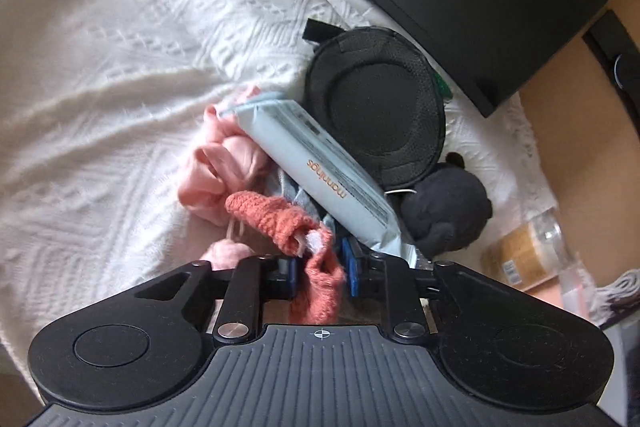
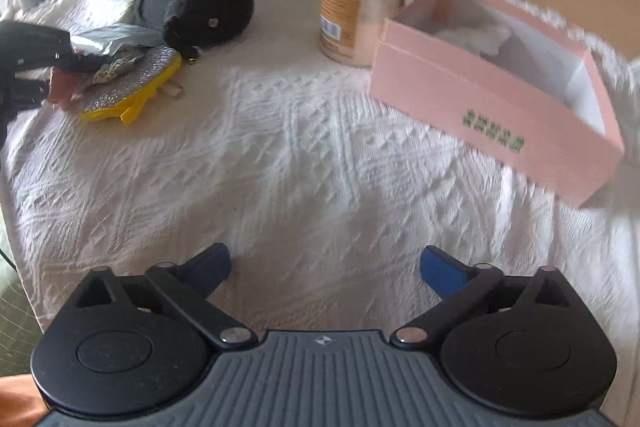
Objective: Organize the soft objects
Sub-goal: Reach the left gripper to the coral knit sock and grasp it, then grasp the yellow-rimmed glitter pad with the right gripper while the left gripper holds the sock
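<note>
Two grippers are mine. My left gripper (image 1: 323, 267) has its blue pads drawn narrow onto a rust-orange knitted piece (image 1: 288, 223), which hangs down between them toward the camera while its other end lies over the pile ahead. That pile sits on the white textured cloth (image 1: 120, 67) covering the counter: a crumpled pale pink fabric (image 1: 224, 163) to the left, a light blue soft packet with orange lettering (image 1: 320, 179) leaning diagonally across the middle, a round black mesh pouch (image 1: 376, 111) behind it, and a dark grey plush toy (image 1: 444, 211) to the right, touching the packet's lower end. A clear jar with a yellow label (image 1: 524, 251) shows near the right edge, blurred.

My right gripper (image 2: 325, 267) stands wide, nothing between its blue fingers (image 2: 440, 271), above bare white cloth. Ahead to the right is an open pink cardboard box (image 2: 480, 99) with something white inside, hard to make out. Just left of it stands the clear jar. At far left the same pile appears, with a silver glitter pouch edged in yellow (image 2: 132, 91) at its near side.
</note>
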`<state>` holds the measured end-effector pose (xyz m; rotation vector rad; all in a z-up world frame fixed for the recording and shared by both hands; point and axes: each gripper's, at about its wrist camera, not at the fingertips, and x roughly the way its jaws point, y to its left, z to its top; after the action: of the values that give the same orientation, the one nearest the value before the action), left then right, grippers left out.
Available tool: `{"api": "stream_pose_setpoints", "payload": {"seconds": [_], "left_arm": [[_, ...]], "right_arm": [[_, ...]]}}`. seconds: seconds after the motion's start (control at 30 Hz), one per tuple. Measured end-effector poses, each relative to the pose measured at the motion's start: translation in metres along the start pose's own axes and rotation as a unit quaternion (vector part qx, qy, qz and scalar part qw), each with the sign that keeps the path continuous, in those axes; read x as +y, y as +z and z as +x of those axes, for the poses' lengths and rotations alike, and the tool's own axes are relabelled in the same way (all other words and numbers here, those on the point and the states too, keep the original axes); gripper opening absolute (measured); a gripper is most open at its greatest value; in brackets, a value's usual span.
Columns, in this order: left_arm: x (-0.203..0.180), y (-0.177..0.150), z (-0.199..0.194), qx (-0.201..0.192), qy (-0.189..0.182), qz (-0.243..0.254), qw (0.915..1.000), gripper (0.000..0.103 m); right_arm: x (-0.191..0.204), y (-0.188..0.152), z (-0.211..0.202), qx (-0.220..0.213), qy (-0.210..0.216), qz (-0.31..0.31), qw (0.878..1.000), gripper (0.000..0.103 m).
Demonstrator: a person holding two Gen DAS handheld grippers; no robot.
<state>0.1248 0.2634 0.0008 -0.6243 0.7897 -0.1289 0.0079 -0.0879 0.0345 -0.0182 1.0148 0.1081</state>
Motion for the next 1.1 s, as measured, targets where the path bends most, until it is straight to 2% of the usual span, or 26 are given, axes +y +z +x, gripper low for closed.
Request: {"api": "stream_pose_setpoints", "payload": {"seconds": [0.2,0.3,0.4,0.5,0.57,0.67,0.77,0.93,1.1], "left_arm": [[0.009,0.0,0.001,0.01,-0.023,-0.04,0.9989,0.021],[0.002,0.001,-0.004,0.008,-0.02,-0.02,0.9996,0.016],[-0.007,0.0,-0.017,-0.016,-0.029,0.012,0.9994,0.013],[-0.012,0.002,-0.032,-0.038,-0.043,0.022,0.9981,0.011],[-0.013,0.005,-0.043,-0.047,-0.05,0.024,0.9974,0.011],[-0.013,0.011,-0.063,-0.063,-0.065,0.03,0.9954,0.011],[-0.009,0.015,-0.081,-0.077,-0.068,0.035,0.9941,0.011],[0.009,0.021,-0.109,-0.101,-0.057,0.026,0.9929,0.011],[0.029,0.029,-0.126,-0.111,-0.051,0.015,0.9924,0.011]], "right_arm": [[0.002,-0.007,-0.001,-0.017,-0.002,-0.004,1.0,0.103],[0.002,-0.006,-0.001,-0.015,-0.001,-0.002,1.0,0.103],[0.002,-0.003,-0.001,-0.008,-0.001,-0.003,1.0,0.103],[0.005,0.008,0.001,0.004,0.003,-0.032,0.999,0.103],[0.009,0.016,-0.003,-0.016,0.002,-0.04,0.999,0.103],[0.014,0.036,-0.014,-0.047,0.037,-0.037,0.998,0.103],[0.026,0.06,-0.014,-0.059,0.066,-0.04,0.995,0.103],[0.058,0.1,0.004,-0.056,0.114,-0.058,0.99,0.103],[0.096,0.125,0.041,-0.035,0.138,-0.077,0.987,0.103]]}}
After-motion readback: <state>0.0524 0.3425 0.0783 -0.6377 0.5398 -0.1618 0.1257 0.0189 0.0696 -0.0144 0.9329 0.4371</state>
